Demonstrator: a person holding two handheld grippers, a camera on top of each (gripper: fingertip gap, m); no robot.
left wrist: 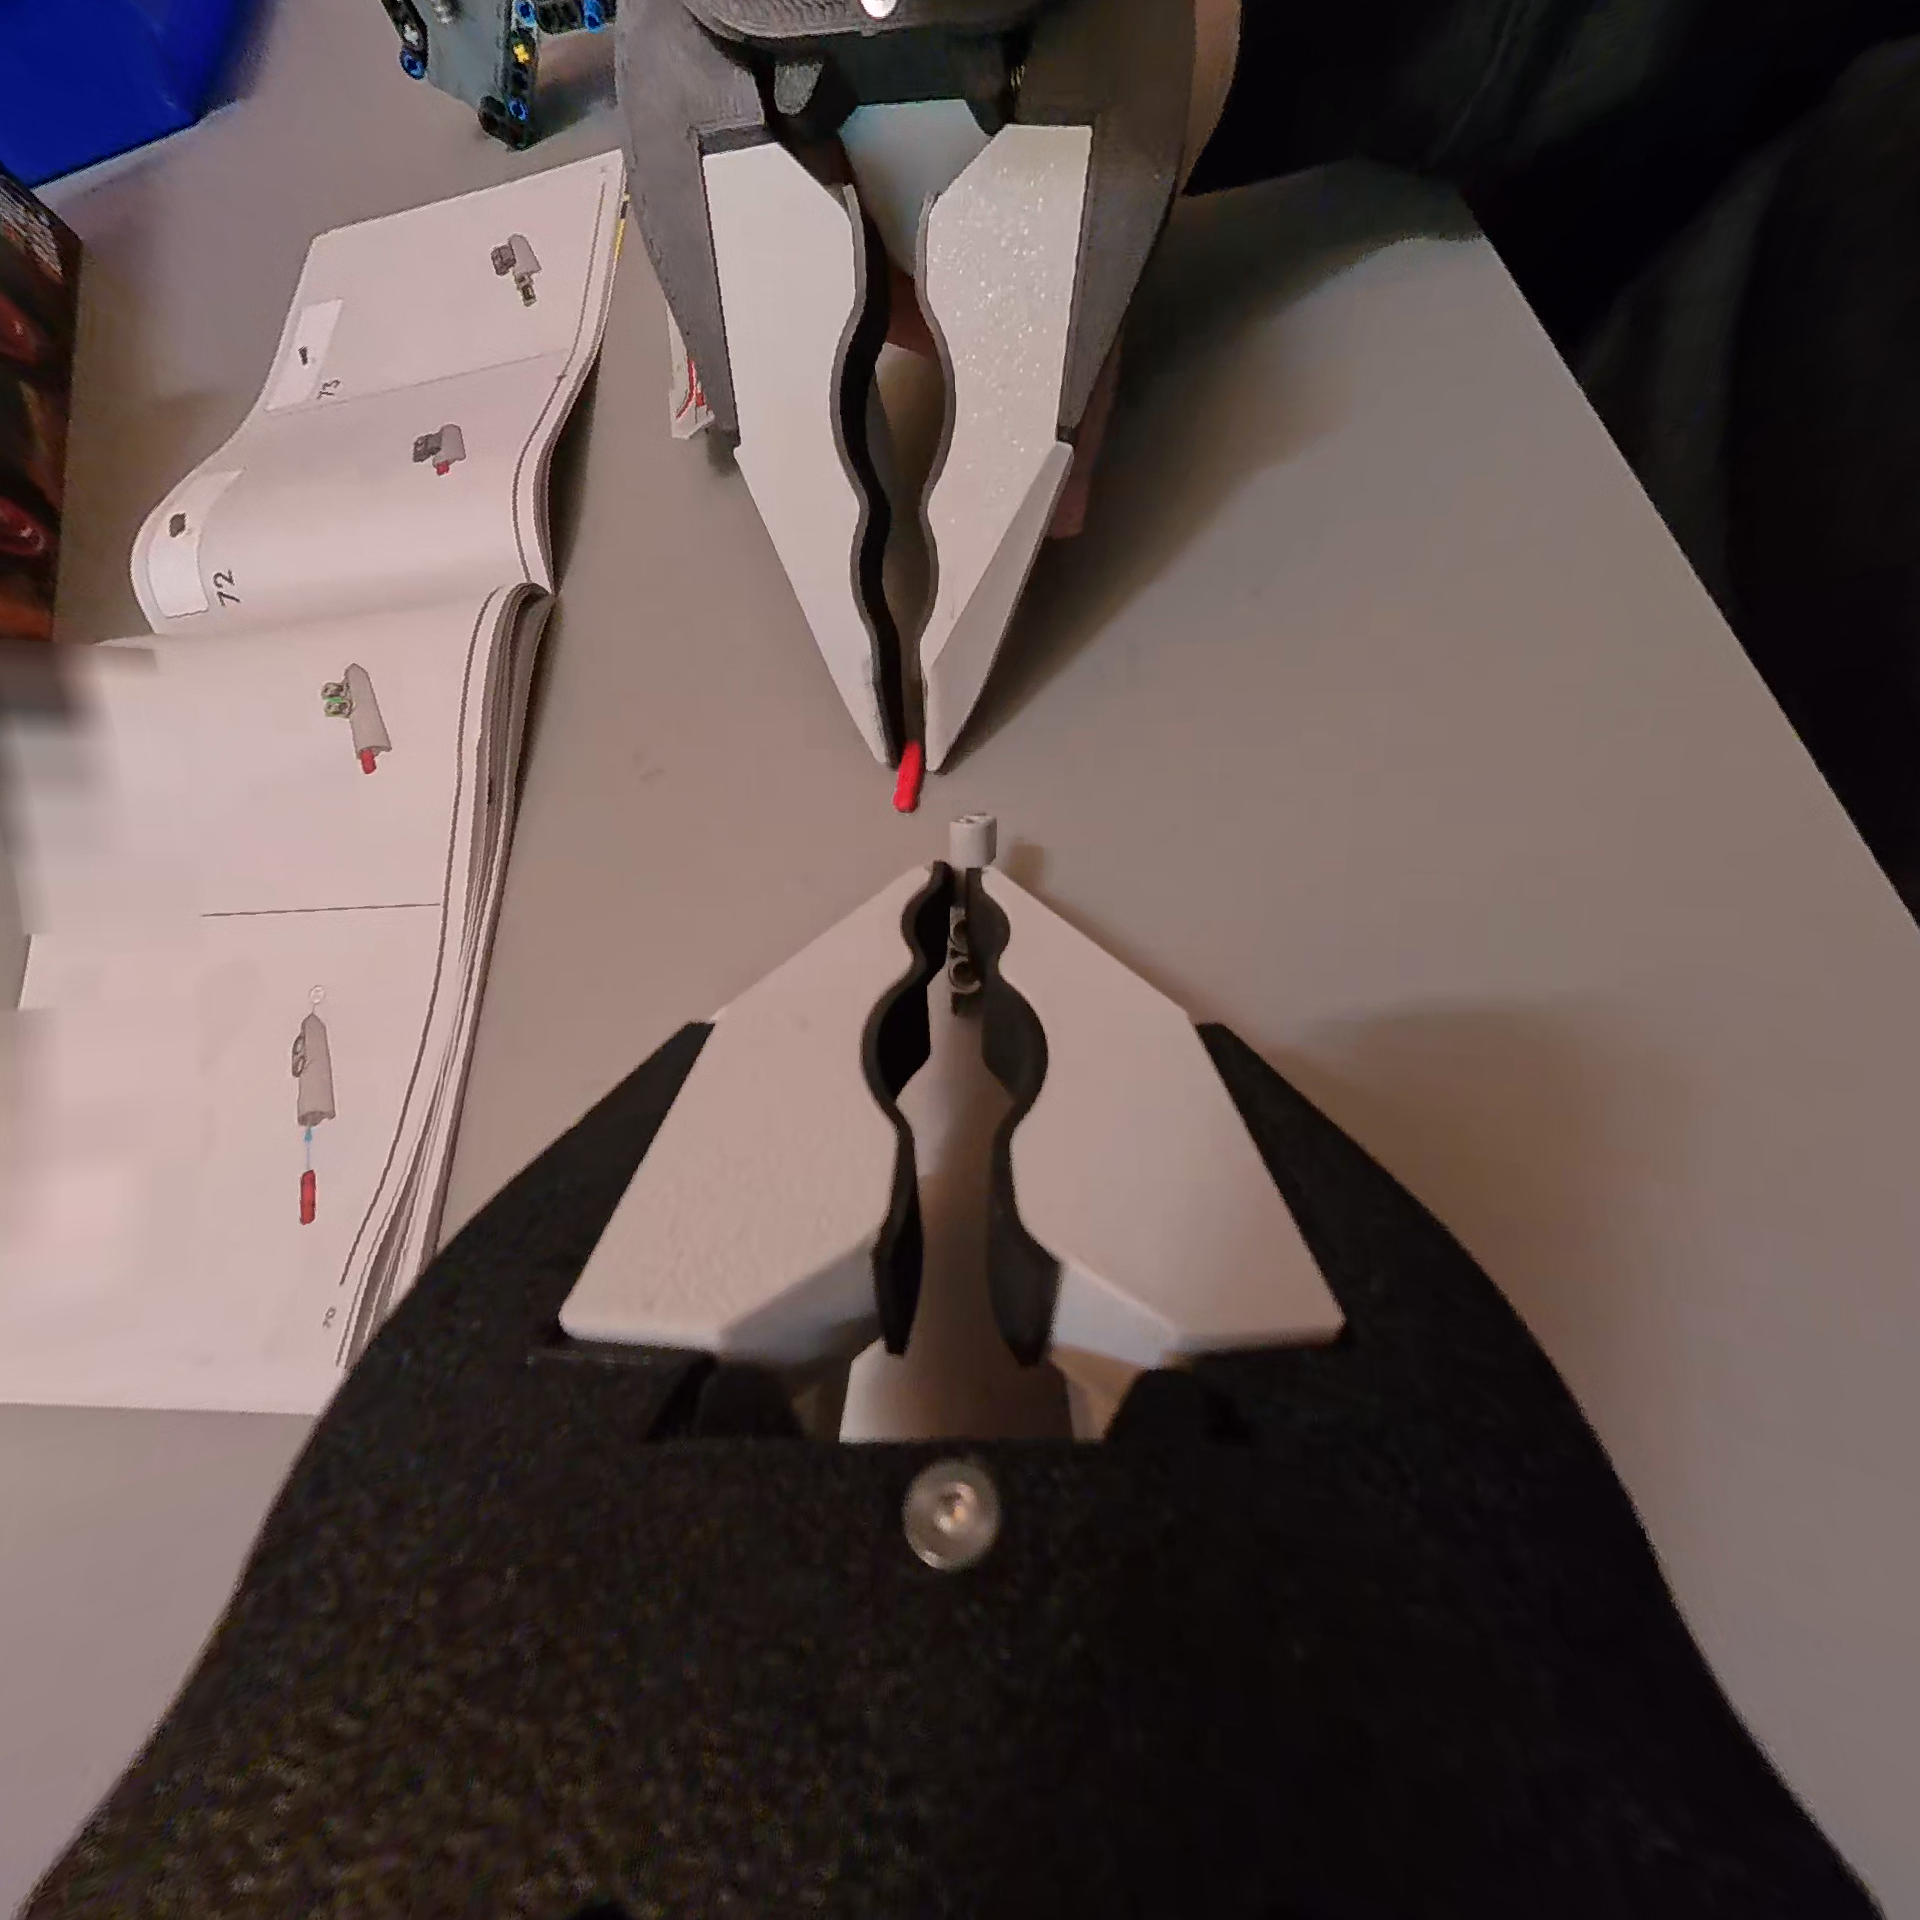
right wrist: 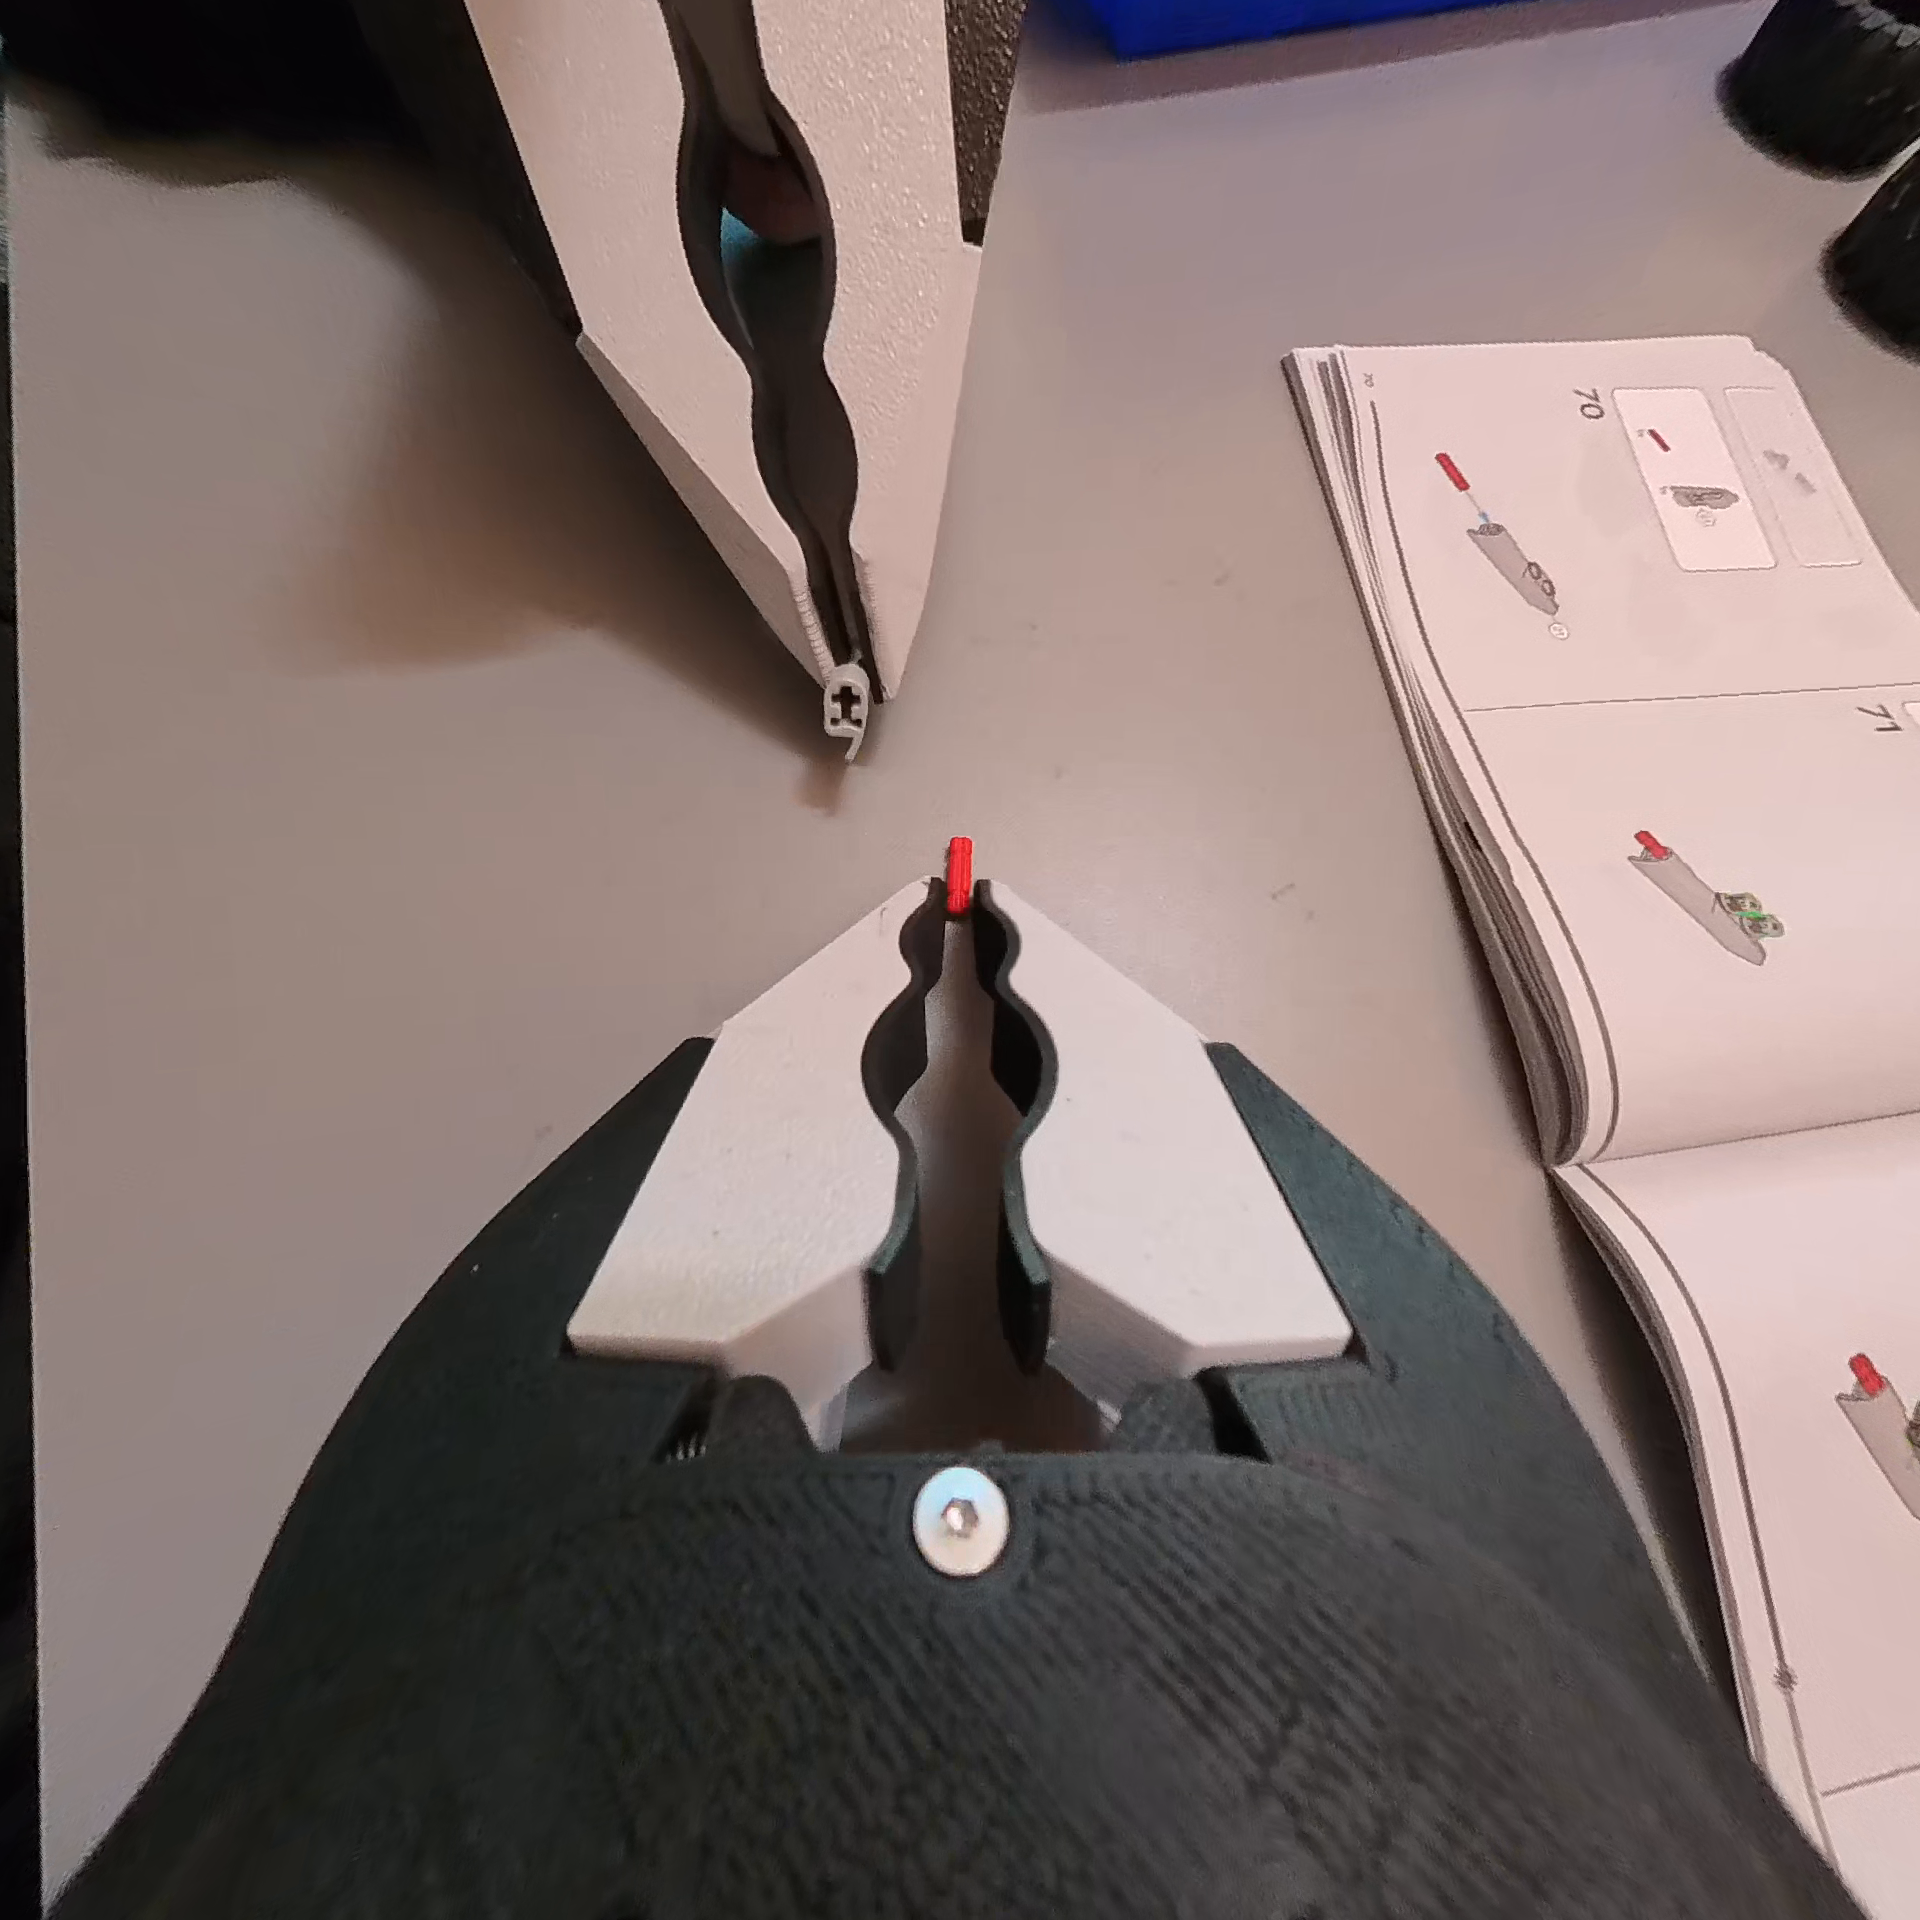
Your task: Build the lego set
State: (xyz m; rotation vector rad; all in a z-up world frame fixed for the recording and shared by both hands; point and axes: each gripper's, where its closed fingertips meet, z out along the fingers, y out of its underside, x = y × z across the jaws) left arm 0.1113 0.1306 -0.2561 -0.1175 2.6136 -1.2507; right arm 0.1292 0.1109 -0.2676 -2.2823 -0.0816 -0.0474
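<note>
The grey bench [left wrist: 1299,644] carries everything here, and the two grippers meet above its middle, tip to tip. An open instruction booklet [left wrist: 343,644] lies flat on the bench beside them, its pages showing drawings of a grey piece and a red pin; in the left wrist view a dark, partly built model [left wrist: 499,62] stands beyond the booklet's far edge, next to something blue [left wrist: 114,73] at the corner of the frame.

The left gripper [left wrist: 961,868] has its jaws pressed nearly together on a light grey lego piece [left wrist: 974,836] — the piece runs back between the fingers and its hollow end sticks out past the tips. From the right wrist view that end [right wrist: 847,709] shows a cross-shaped hole.

The right gripper [right wrist: 958,883] is likewise closed to a narrow slit, pinching a small red pin [right wrist: 959,875] at the very tips, about half of it protruding forward. The red pin points toward the grey piece's open end — near it, slightly off to one side, with a clear gap of bench between them.
</note>
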